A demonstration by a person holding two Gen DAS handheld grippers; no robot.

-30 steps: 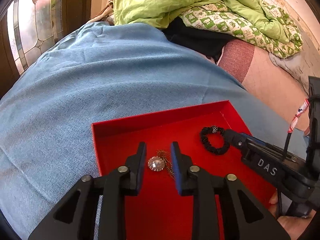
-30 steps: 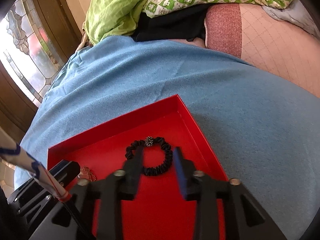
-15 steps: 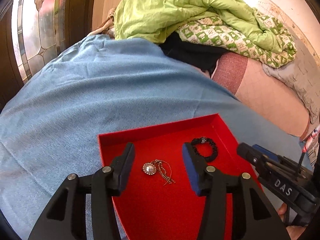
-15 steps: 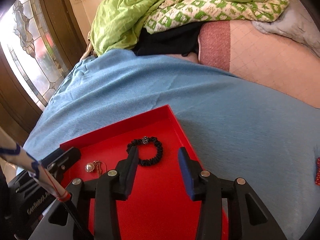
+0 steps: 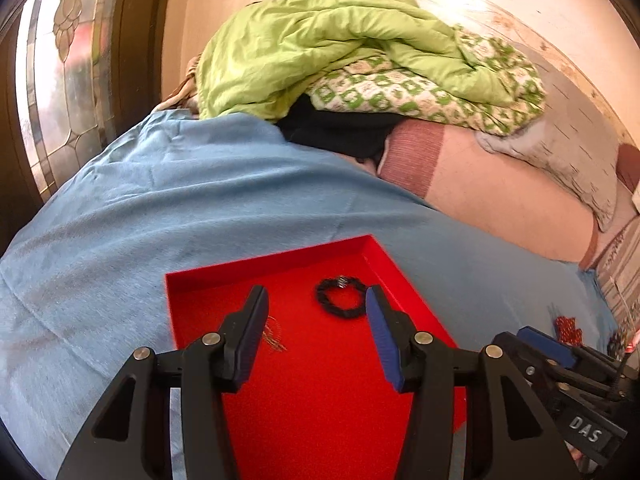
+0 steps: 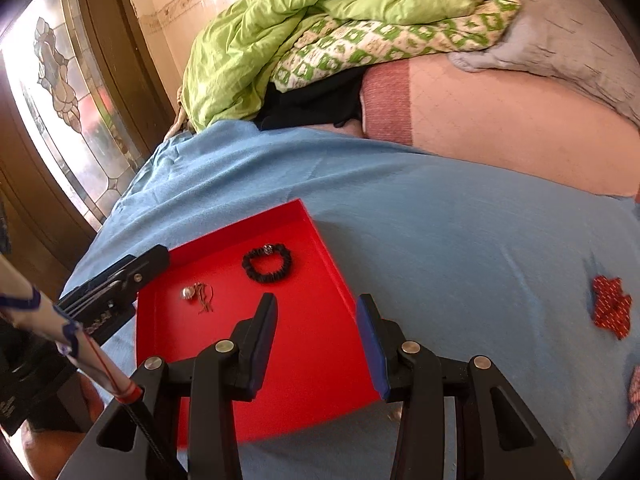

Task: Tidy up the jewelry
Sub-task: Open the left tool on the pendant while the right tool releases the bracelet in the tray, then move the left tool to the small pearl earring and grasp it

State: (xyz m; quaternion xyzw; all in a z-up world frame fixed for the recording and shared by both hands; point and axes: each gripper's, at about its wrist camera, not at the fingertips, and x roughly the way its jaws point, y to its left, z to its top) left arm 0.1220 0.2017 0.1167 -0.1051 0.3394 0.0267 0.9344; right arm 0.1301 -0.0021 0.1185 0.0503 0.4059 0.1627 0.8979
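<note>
On the bed, a blue blanket underlies a red tray, with a green quilt heaped behind; in the tray lie a black scrunchie near the far right corner and a pendant left of it, apart; the left gripper and right gripper hover above the tray, jaws part-open and empty; a red cloth lies on the blanket to the right.

Blue-sheeted bed: red tray, maybe red cloth.
</note>
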